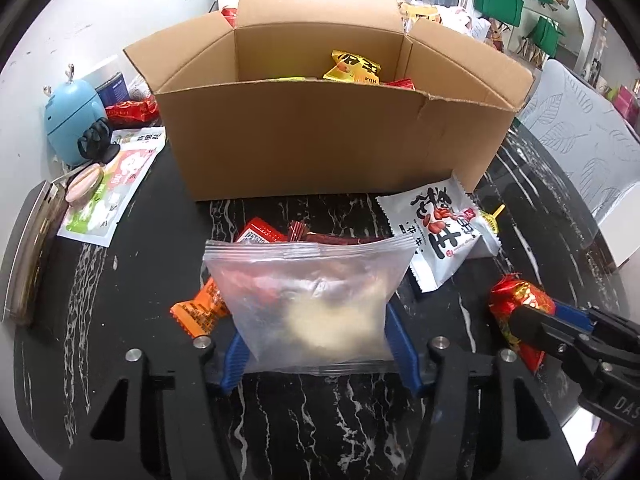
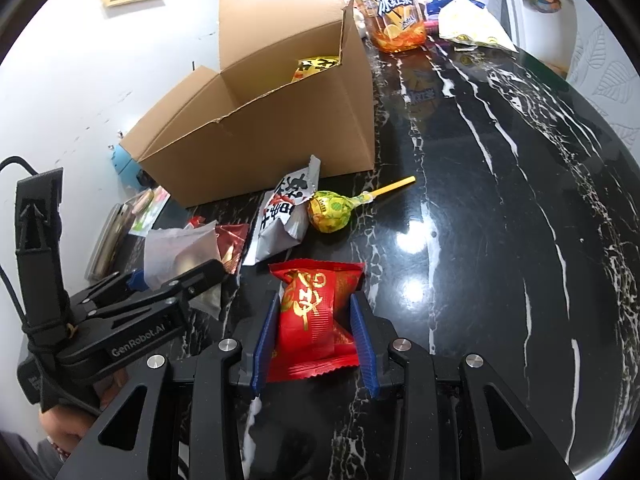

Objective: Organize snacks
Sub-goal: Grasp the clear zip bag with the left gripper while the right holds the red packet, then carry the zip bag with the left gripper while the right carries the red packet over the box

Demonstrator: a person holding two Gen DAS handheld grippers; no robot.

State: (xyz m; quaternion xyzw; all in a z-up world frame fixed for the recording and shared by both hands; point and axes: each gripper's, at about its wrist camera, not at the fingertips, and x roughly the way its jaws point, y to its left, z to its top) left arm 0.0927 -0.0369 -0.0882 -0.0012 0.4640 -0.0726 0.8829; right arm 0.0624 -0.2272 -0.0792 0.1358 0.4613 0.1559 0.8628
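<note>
Partly hidden under the frosted zip-lock bag (image 1: 316, 304) are an orange packet (image 1: 200, 310), a red packet (image 1: 260, 234) and a dark red wrapper (image 1: 332, 238); the pale contents of the bag cannot be identified through the cloudy film. Inside the open cardboard box (image 1: 320, 136), only the top of a yellow peanut packet (image 1: 354, 66) and a red sliver show above the front wall.

Left gripper (image 1: 318, 354): held low over the black marble tabletop (image 1: 320, 420), its blue fingers (image 1: 236, 354) closed against the two lower sides of the zip-lock bag. Right gripper (image 2: 314, 330): also low over the tabletop and pointing forward, its blue ribbed pads (image 2: 266, 340) pressed on both sides of a red and gold snack packet (image 2: 316, 312), which sits just right of the bag.

Between the grippers and the box lie a white peanut packet (image 2: 280, 216) and, touching it, a yellow-green lollipop (image 2: 332, 210) with a yellow stick. Left of the box: a blue deer-shaped gadget (image 1: 70, 120), a black hand-shaped ornament (image 1: 96, 140), a pink and green sachet (image 1: 116, 184). Behind the box stands an iced-tea bottle (image 2: 396, 12).
</note>
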